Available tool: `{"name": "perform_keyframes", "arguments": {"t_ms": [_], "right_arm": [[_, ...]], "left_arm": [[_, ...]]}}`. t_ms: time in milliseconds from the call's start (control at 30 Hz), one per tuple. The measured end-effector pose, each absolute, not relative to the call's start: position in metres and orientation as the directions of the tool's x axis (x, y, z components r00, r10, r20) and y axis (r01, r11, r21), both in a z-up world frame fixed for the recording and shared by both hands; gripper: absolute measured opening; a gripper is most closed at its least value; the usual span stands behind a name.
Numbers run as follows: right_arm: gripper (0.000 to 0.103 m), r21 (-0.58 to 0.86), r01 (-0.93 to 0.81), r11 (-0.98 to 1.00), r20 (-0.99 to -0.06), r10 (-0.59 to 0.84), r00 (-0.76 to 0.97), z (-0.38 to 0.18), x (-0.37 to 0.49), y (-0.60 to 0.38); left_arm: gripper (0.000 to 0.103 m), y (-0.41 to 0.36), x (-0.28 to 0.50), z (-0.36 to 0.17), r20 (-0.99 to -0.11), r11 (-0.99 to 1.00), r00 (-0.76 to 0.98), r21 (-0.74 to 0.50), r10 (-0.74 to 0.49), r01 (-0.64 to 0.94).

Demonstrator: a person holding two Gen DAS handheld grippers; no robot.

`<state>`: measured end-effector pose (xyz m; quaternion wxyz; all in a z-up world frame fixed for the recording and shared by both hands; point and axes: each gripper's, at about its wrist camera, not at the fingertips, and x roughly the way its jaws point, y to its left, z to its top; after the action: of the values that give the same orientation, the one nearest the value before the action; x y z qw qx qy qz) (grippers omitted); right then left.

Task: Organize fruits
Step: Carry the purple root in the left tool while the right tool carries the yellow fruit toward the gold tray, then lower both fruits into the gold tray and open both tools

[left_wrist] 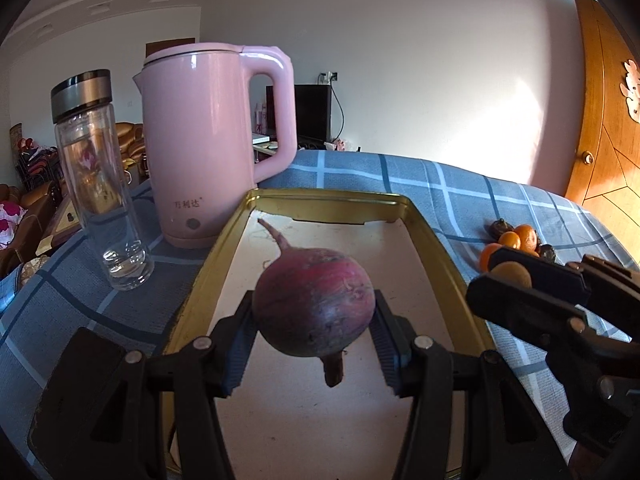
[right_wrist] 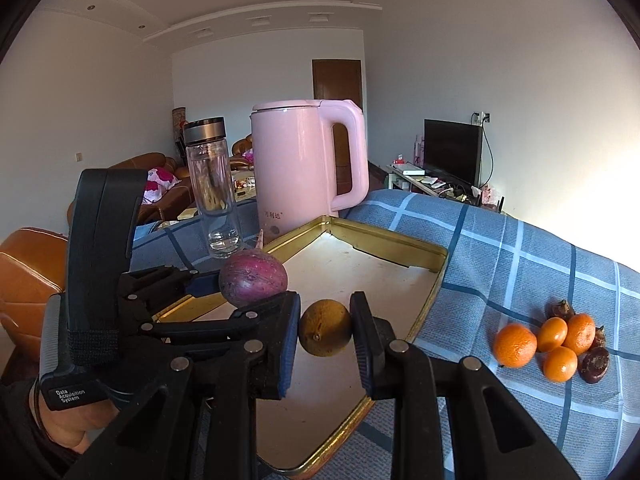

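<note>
My left gripper (left_wrist: 314, 336) is shut on a round purple-red radish (left_wrist: 314, 306) and holds it above the gold-rimmed tray (left_wrist: 424, 232). In the right wrist view the left gripper (right_wrist: 224, 292) holds the radish (right_wrist: 253, 278) over the tray (right_wrist: 400, 256). My right gripper (right_wrist: 325, 334) is shut on a small brown-yellow round fruit (right_wrist: 325, 333) over the tray's right part; it shows in the left wrist view (left_wrist: 520, 280) with the fruit (left_wrist: 512, 274). A pile of small oranges and dark water chestnuts (right_wrist: 556, 340) lies on the cloth to the right of the tray.
A pink electric kettle (left_wrist: 208, 140) and a glass bottle with a metal lid (left_wrist: 100, 176) stand on the blue checked tablecloth (left_wrist: 460, 184) behind the tray's left corner. The fruit pile (left_wrist: 516, 240) lies right of the tray. A wooden door (left_wrist: 608, 120) is at the right.
</note>
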<state>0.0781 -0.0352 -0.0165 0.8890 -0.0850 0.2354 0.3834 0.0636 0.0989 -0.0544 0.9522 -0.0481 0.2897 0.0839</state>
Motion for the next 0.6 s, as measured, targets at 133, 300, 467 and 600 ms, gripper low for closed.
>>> {"name": "perform_keyframes", "arguments": {"t_ms": [133, 300, 467, 600], "right_arm": [[0.027, 0.049, -0.723, 0.689, -0.507, 0.641, 0.576, -0.025, 0.083, -0.03], [0.027, 0.054, -0.728, 0.683, -0.531, 0.637, 0.558, -0.033, 0.086, -0.023], [0.027, 0.06, -0.728, 0.683, -0.55, 0.631, 0.547, -0.039, 0.089, -0.021], [0.027, 0.063, -0.733, 0.677, -0.563, 0.631, 0.534, -0.043, 0.089, -0.018]], "left_arm": [[0.056, 0.105, 0.066, -0.059, -0.577, 0.979, 0.805, -0.042, 0.14, -0.201], [0.056, 0.109, 0.069, -0.064, -0.594, 0.977, 0.792, -0.039, 0.145, -0.208], [0.056, 0.11, 0.071, -0.065, -0.607, 0.978, 0.783, -0.041, 0.137, -0.203], [0.056, 0.111, 0.073, -0.067, -0.623, 0.978, 0.772, -0.046, 0.13, -0.202]]}}
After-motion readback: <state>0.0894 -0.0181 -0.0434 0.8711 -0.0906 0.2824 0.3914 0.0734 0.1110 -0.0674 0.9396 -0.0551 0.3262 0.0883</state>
